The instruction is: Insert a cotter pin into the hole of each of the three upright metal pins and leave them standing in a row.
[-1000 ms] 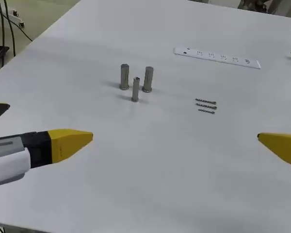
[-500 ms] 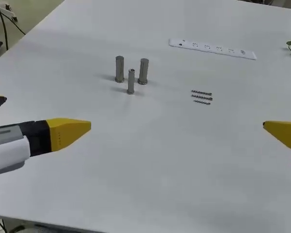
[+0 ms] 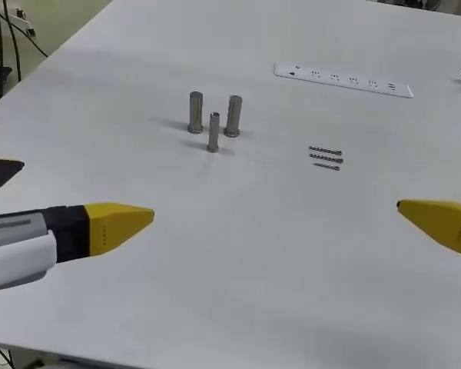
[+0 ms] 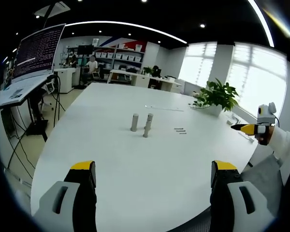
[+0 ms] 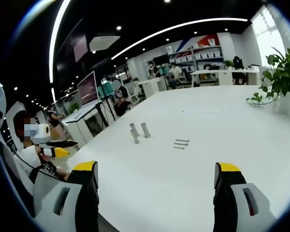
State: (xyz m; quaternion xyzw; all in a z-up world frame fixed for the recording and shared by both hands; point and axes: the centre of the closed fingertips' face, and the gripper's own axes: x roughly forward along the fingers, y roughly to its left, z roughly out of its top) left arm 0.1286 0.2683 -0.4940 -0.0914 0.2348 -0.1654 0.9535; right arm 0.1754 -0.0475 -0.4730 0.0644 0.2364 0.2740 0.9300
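Only R gripper [image 5: 155,167] has crept in from the table's [image 3: 253,269] right edge; pins [image 3: 213,123] & cotter pins [image 3: 325,157] stay put. It & L gripper [image 4: 153,166] gape wide, holding nothing. Risk: cotter pins are thin & lie flat, so jaws may slip off. Pins stand close, so a bump could tip one. Pins: 3, grey, upright, bunched mid-table, not in a row yet; cotter pins lie nearer the right edge.

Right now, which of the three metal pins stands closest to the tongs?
The thin middle pin: it stands forward of the left pin and right pin.
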